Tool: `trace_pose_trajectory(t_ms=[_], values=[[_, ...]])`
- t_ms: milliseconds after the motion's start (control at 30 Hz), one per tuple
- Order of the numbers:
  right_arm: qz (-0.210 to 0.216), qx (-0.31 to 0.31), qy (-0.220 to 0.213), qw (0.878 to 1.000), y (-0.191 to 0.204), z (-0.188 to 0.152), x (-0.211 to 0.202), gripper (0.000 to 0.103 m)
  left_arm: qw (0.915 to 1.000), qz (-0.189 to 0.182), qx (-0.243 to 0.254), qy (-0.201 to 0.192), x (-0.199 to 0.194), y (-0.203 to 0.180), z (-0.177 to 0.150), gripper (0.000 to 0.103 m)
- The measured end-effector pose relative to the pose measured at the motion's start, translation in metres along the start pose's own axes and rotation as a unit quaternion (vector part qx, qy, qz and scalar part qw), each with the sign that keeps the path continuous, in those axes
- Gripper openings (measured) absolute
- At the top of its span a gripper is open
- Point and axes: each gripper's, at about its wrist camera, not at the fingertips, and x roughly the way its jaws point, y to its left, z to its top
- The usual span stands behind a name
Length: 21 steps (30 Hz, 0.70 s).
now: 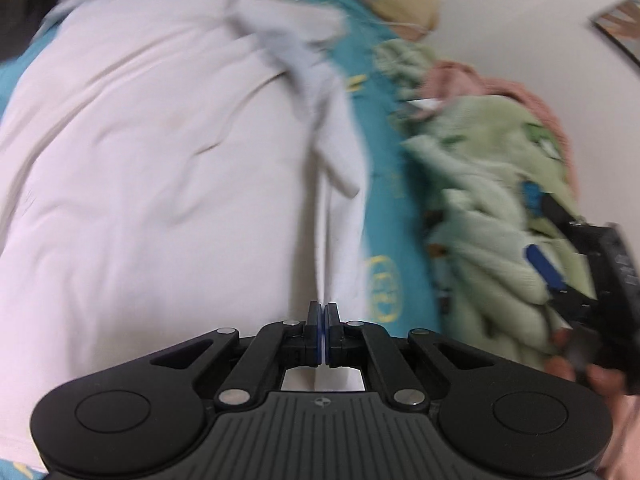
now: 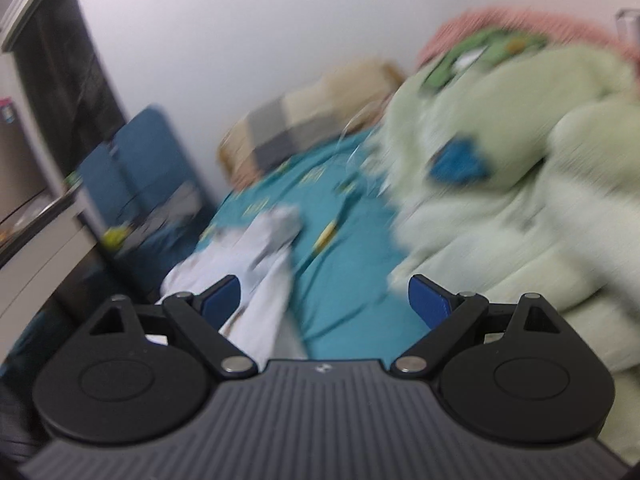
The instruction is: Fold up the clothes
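The white garment (image 1: 160,152) lies spread over the teal bedsheet (image 1: 384,184), filling most of the left wrist view. A raised fold of its cloth runs straight down into the left gripper (image 1: 322,320), whose fingers are pressed together with the fold pinched between them; below the pads the cloth shows again through the gap in the gripper's frame. Motion blur softens the garment's creases, and its lower left part runs out of the picture, so its full outline cannot be made out.

In the right wrist view the same white garment (image 2: 256,264) appears as a crumpled strip on the bedsheet (image 2: 340,280), its near end hidden behind the gripper body. The right gripper (image 2: 324,300) has its fingers wide apart, with nothing clamped; the garment sits near the left blue pad, and whether it touches it cannot be told.

Beside the garment, to the right, a pale green quilt (image 1: 480,208) is heaped on the bed, with a pink blanket (image 1: 516,92) behind it. The right gripper (image 1: 538,230) shows against the quilt at the edge of the left wrist view, partly cut off, with a hand (image 1: 592,380) below it. A beige and grey pillow (image 2: 316,120) lies at the far end against the white wall (image 2: 240,40). A blue object (image 2: 136,160) stands beside the bed, too blurred to identify.
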Motion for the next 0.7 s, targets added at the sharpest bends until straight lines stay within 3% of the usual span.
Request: trace_pose_trajectory(t_ms=[100,133,167,233,367,467,700], values=[[0.013,-0.038,0.050,0.998,0.020,-0.012,0.013,0.092,0.9997,0.009,-0.017,0.014,0.014,0.017,-0.004,0.001],[0.016,-0.057,0.066,0.996,0.029,-0.018,0.018,0.087,0.9997,0.008,-0.018,0.014,0.015,0.019,-0.005,0.001],[0.020,-0.073,0.086,0.993,0.038,-0.025,0.023,0.072,0.9998,0.004,-0.016,0.011,0.014,0.019,-0.004,0.002],[0.029,-0.105,0.127,0.986,0.055,-0.040,0.034,0.065,0.9999,-0.006,-0.013,0.004,0.008,0.019,-0.003,0.007],[0.029,-0.146,0.204,0.968,0.085,-0.075,0.056,0.040,0.9990,-0.018,-0.016,-0.037,-0.015,0.023,0.006,0.030],[0.016,-0.182,0.210,0.960,0.103,-0.089,0.060,0.035,0.9972,-0.008,-0.035,-0.065,-0.026,0.031,0.023,0.042],[0.020,-0.150,0.196,0.969,0.093,-0.084,0.063,0.035,0.9909,-0.006,-0.071,-0.114,-0.014,0.028,0.097,0.058]])
